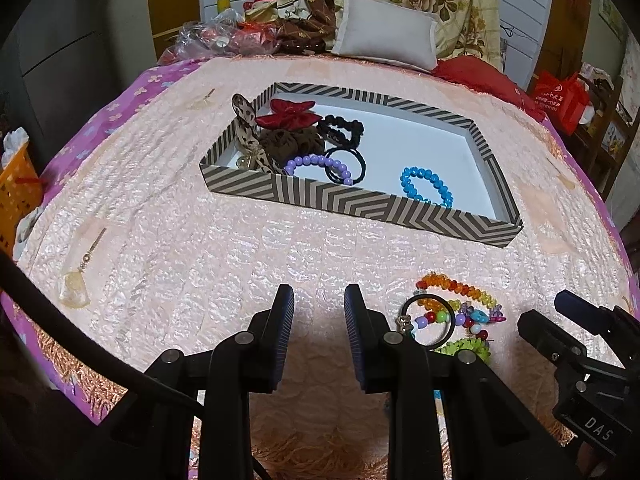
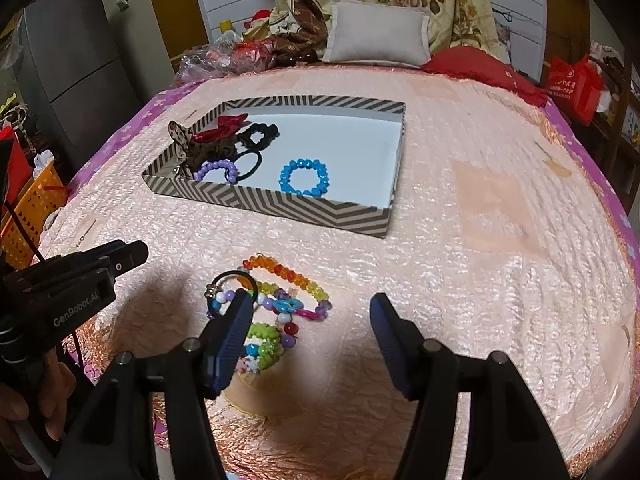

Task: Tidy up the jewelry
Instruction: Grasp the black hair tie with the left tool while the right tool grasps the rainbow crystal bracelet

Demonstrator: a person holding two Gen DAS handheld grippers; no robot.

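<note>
A striped box [image 1: 352, 202] [image 2: 280, 204] lies on the pink bed cover. It holds a blue bead bracelet [image 1: 426, 186] [image 2: 304, 178], a purple bead bracelet [image 1: 320, 166] [image 2: 216, 170], black hair ties [image 1: 344, 128], a red bow [image 1: 288, 114] and a brown scrunchie [image 1: 290, 142]. A pile of colourful bead bracelets [image 1: 460, 308] [image 2: 280, 300] with a black hair tie [image 1: 428, 322] [image 2: 234, 280] lies on the cover in front of the box. My left gripper [image 1: 319, 304] is open and empty, left of the pile. My right gripper [image 2: 312, 308] is open and empty, just above the pile's near side.
A pendant on a chain [image 1: 76, 288] lies on the cover at the far left. A white pillow [image 1: 384, 32], a floral quilt and plastic bags sit at the bed's head. An orange basket [image 1: 18, 196] stands left of the bed, a red bag [image 1: 560, 100] to the right.
</note>
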